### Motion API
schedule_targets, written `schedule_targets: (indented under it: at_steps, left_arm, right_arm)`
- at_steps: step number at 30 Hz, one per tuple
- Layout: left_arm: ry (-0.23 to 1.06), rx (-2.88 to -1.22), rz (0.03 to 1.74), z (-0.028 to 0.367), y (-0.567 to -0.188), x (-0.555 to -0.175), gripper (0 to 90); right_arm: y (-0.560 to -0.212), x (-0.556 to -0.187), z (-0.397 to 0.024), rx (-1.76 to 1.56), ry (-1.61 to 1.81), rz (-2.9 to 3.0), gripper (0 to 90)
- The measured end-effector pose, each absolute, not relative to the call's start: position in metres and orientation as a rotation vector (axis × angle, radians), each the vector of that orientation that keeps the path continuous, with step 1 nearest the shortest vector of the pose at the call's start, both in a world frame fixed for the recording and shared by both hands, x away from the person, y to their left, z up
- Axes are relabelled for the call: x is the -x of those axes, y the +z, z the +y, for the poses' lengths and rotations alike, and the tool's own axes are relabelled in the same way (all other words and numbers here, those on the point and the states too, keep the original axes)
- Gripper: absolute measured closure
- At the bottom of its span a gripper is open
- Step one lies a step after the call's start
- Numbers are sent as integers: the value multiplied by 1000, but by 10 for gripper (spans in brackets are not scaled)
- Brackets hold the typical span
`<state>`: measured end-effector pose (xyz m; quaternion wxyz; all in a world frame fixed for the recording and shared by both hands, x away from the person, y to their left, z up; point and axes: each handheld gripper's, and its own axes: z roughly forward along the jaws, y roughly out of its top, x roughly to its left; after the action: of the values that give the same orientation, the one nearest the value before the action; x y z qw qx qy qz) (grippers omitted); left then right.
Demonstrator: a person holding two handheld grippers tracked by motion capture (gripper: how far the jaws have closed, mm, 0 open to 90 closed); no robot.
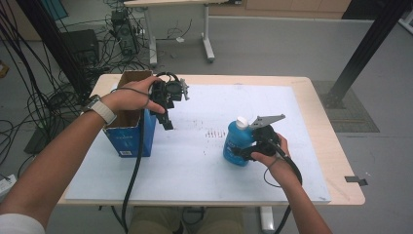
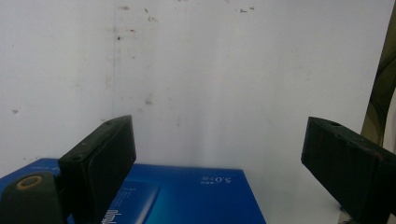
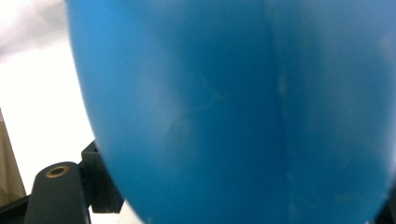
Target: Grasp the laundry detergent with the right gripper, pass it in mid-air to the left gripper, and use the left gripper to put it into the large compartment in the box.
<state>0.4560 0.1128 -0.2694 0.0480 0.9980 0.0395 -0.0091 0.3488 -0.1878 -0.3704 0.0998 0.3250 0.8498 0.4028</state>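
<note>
A blue bottle (image 1: 237, 142) with a white cap stands upright on the white mat (image 1: 195, 161) at the right. My right gripper (image 1: 246, 148) is shut on its lower body; in the right gripper view the blue bottle (image 3: 243, 112) presses close between the jaws. My left gripper (image 1: 167, 122) hangs open beside the upper right edge of an open blue cardboard box (image 1: 130, 131) at the left. In the left gripper view the jaws stand wide apart with nothing between them around my left gripper (image 2: 219, 158), above the blue box side (image 2: 187, 196).
The white mat (image 2: 210, 70) covers most of a light wooden table (image 1: 336, 146). Faint red marks (image 1: 214, 132) dot the mat's middle. Cables trail from both grippers toward the front edge. A second table and black cables stand on the floor behind.
</note>
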Motion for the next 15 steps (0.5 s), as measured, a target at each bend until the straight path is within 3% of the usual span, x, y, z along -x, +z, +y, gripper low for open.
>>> schedule_targets:
  at_steps: [15]
  left_arm:
    - [-28, -3041, 125, 113, -271, -456, 103]
  right_arm:
    - [-375, -348, -188, -953, 1227, 2485, 218]
